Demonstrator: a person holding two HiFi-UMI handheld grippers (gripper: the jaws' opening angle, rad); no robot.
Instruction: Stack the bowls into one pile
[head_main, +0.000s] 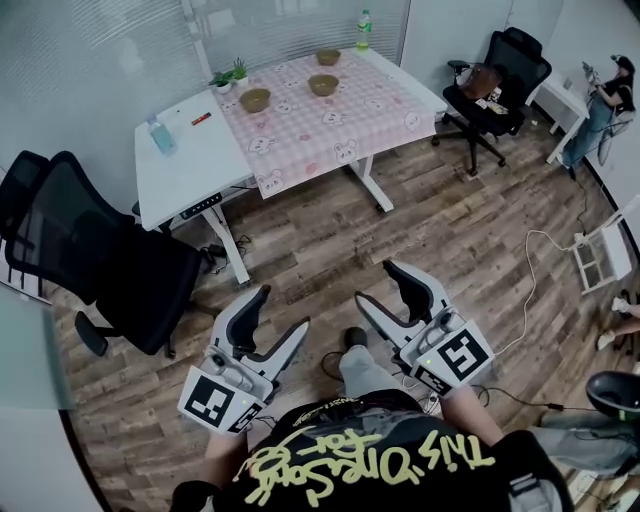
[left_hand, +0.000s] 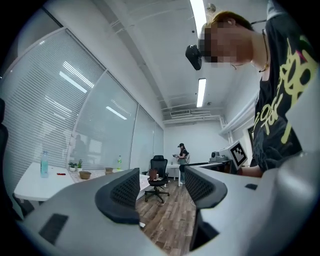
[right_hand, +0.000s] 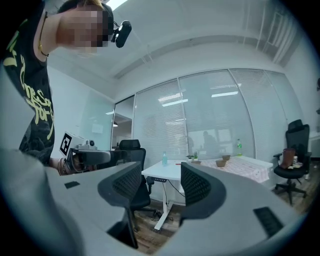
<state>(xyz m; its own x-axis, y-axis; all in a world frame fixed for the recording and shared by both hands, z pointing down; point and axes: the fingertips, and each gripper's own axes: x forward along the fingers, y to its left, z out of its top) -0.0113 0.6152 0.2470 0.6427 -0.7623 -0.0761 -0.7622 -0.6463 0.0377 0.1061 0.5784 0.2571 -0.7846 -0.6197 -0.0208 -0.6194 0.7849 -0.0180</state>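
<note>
Stacking not begun. Nearest bowl (head_main: 255, 100), middle bowl (head_main: 323, 85), farthest bowl (head_main: 328, 57) sit apart on pink checked tablecloth (head_main: 300, 135), well ahead of both grippers. Left gripper (head_main: 282, 310), right gripper (head_main: 377, 283): jaws apart, empty. All stacking left.

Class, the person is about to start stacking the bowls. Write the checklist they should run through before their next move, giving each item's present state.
1. Left gripper empty, jaws apart: ok.
2. Right gripper empty, jaws apart: ok.
3. All three bowls in view, apart on the checked cloth: left bowl, middle bowl, far bowl: ok.
4. Bowls within reach: not ok; the table stands well across the floor.
5. Way to the table free: ok; the black chair stands off to the left.
6. Bowls empty: cannot tell from here.
</note>
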